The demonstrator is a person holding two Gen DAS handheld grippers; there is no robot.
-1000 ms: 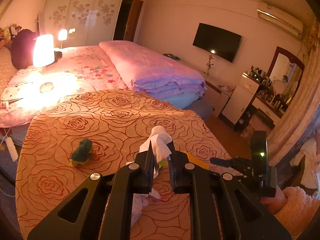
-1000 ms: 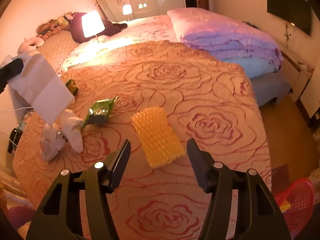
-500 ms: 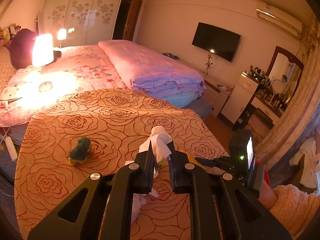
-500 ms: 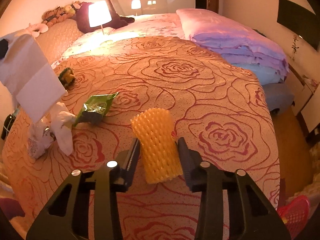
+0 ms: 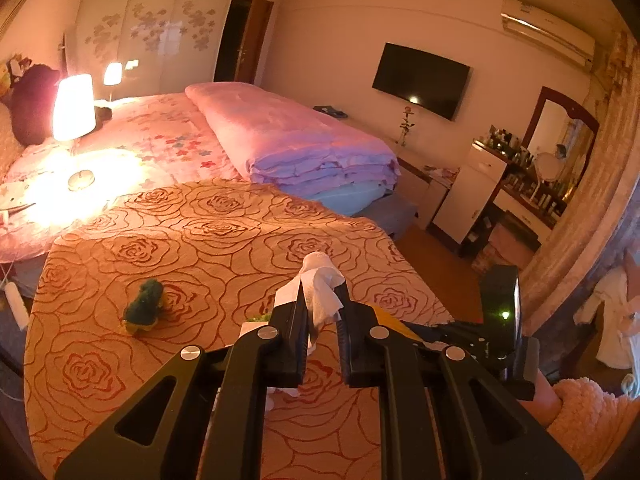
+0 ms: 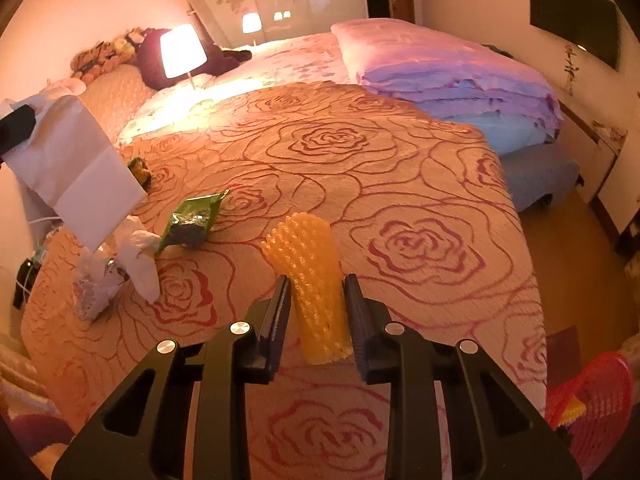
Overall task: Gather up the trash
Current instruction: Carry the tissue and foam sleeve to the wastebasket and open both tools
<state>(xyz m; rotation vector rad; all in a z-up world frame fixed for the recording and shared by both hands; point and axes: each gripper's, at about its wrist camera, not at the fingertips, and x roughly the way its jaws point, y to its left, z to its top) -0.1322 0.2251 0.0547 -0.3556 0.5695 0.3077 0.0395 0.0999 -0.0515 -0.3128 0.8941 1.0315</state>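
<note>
Covering most of both views, the rose-patterned orange bedspread is where I am working, with a folded pink quilt lying beyond it on the bed and a lit lamp glowing on the far left side. Off the bed's near right corner I see a red plastic basket on the floor with something yellow inside.

My right gripper is clamped on a yellow foam fruit net; both pads press into its sides, and the net stands tilted above the bedspread near the lower edge. My left gripper is pinched tight on a white tissue, whose crumpled end sticks up past the fingertips; from the right wrist view the same tissue hangs as a flat white sheet at the far left.

Left of the foam net, a green snack wrapper lies flat on the bedspread, and just beside it sits a crumpled white plastic bag. Farther up lies a small dark green scrap, well apart from both grippers.
</note>
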